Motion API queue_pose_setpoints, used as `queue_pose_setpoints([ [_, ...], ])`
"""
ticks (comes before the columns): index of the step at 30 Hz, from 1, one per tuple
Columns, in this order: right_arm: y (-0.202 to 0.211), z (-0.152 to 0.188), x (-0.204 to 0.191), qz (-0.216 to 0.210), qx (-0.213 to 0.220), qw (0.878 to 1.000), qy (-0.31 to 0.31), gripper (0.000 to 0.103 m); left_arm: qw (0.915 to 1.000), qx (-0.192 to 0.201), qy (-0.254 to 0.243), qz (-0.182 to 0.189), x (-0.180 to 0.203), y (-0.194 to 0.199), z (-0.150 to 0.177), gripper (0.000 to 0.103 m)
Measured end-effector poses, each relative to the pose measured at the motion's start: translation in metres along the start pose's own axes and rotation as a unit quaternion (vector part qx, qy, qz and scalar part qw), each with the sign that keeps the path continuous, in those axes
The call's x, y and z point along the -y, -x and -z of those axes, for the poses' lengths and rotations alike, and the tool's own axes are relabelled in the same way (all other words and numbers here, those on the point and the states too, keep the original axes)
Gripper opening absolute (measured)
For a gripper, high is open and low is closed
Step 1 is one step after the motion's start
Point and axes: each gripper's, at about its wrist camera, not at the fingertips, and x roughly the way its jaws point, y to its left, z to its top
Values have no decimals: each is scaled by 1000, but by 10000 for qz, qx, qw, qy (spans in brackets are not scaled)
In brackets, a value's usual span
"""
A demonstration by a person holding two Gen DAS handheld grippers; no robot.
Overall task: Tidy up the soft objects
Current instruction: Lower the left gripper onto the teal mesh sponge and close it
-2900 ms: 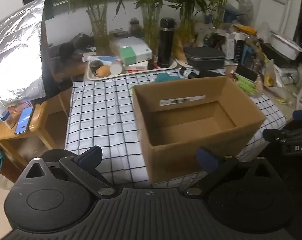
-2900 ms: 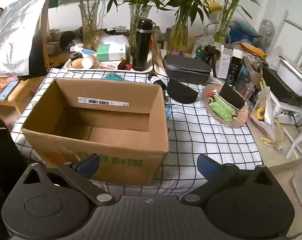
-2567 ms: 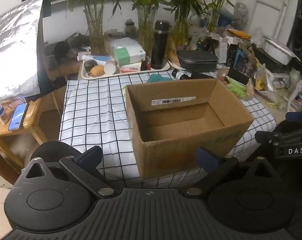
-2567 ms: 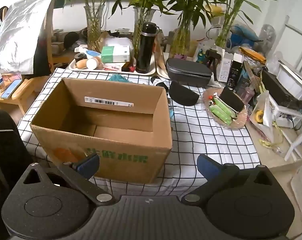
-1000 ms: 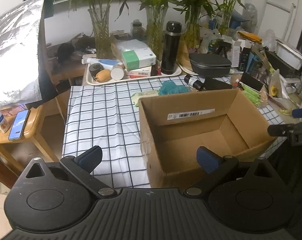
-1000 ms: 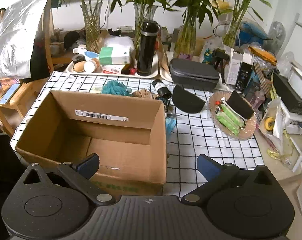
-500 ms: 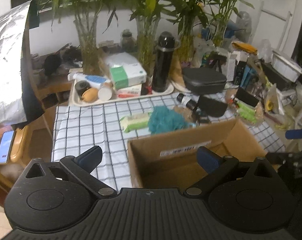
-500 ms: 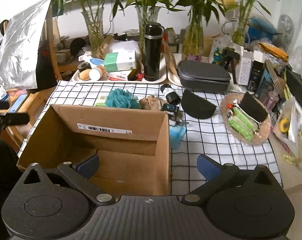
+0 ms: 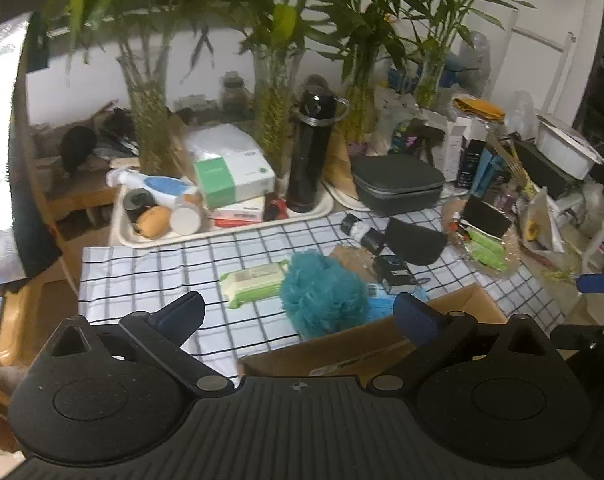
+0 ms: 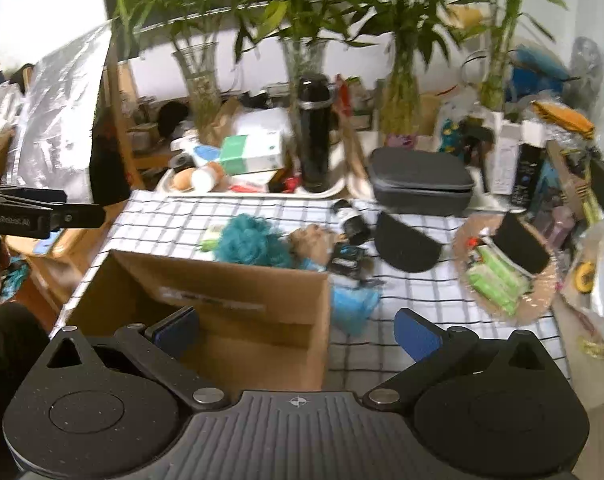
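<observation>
— Both your grippers have pushed forward since a second ago; the cardboard box [image 10: 206, 300] now sits right under them.

— What shows only on one side?

— Your right view alone shows the box's open inside and a blue cloth [image 10: 351, 306] just right of it. Left gripper [image 9: 298, 314] and right gripper [image 10: 296, 332] hover empty, jaws wide apart. The teal puff [image 9: 321, 294] lies ahead between the left fingers, beside the wipes pack [image 9: 254, 282], on the checked tablecloth [image 9: 142, 272].
</observation>
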Motion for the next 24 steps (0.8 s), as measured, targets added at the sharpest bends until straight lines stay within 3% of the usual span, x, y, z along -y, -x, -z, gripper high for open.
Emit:
queue_pose_setpoints([
  [4, -6, 3, 11, 59, 7, 10000, -74, 103, 9998, -104, -56, 148, -5, -14, -7, 103],
  [11, -21, 5, 38, 90, 124, 9993, -327, 103, 9997, -1, -211, 79, -14, -31, -20, 103],
  [18, -42, 4, 56, 303, 75, 9992, -251, 103, 9950, -153, 148, 972, -41, -56, -35, 103],
  [24, -59, 1, 66, 693, 212, 9972, -205, 103, 9890, -468, 84, 1403, -47, -90, -45, 103],
])
